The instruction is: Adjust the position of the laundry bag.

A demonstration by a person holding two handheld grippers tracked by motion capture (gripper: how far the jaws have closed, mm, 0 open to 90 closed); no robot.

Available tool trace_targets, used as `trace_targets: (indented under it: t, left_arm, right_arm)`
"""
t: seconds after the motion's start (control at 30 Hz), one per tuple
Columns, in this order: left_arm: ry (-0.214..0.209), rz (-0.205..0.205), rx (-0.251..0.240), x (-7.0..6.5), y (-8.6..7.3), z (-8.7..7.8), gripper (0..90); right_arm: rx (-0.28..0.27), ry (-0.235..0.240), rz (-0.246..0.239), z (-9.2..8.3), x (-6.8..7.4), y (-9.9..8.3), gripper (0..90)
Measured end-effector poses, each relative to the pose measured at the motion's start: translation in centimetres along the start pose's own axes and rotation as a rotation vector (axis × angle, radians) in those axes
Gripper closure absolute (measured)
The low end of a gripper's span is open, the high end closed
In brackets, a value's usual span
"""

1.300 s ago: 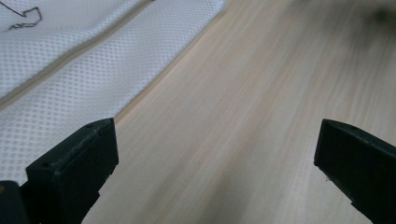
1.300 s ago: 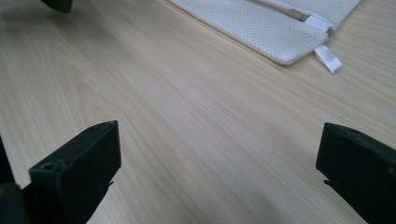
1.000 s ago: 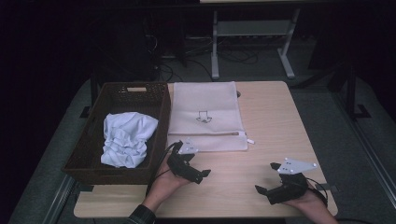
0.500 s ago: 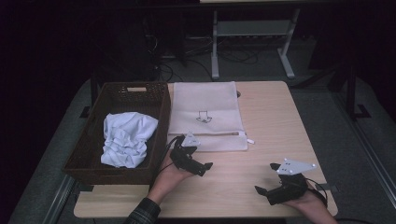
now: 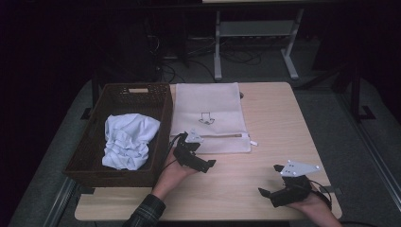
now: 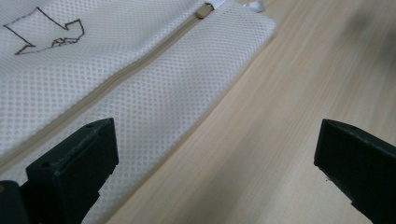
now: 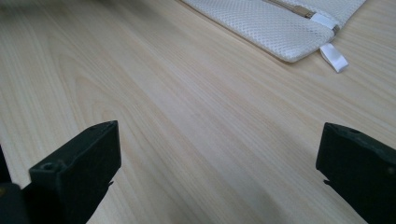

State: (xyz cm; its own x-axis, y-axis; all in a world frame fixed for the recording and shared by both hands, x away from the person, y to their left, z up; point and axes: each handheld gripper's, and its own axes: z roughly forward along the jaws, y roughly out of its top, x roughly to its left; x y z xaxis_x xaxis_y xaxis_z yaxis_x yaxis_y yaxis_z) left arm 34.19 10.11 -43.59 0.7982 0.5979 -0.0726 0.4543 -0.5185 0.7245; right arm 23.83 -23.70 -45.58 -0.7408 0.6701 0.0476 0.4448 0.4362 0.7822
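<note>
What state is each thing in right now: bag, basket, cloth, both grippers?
Mesh laundry bag: flat on the table, zipper closed.
Basket: upright, holding the cloth.
White cloth: crumpled in the basket.
Left gripper: open, at the bag's near edge.
Right gripper: open, over bare table.

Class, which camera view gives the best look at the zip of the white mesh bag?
The left gripper view: the zip runs close across the mesh bag, with its weave sharp. The high view shows the whole zip as a thin line; the right gripper view catches the zip's end near a white tab.
</note>
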Motion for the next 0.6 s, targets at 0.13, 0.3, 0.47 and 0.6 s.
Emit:
trace_targets:
  t: [0.13, 0.3, 0.47, 0.6]
  left_arm:
    - [0.008, 0.002, -0.002, 0.2, 0.7, 0.2, 0.0]
    - [0.012, -0.002, 0.000, 0.4, 1.1, 0.5, 0.0]
    - [0.020, -0.011, 0.004, 0.7, 1.7, 0.9, 0.0]
    - [0.020, -0.029, -0.009, 1.1, 1.9, 1.0, 0.0]
  right_arm:
    - [-0.002, -0.004, 0.000, -0.1, -0.1, 0.0, 0.0]
    - [-0.001, -0.003, 0.002, -0.1, -0.1, -0.1, 0.0]
    - [-0.003, -0.005, 0.005, -0.2, -0.2, -0.1, 0.0]
    - [-0.004, -0.005, 0.005, -0.2, -0.2, -0.1, 0.0]
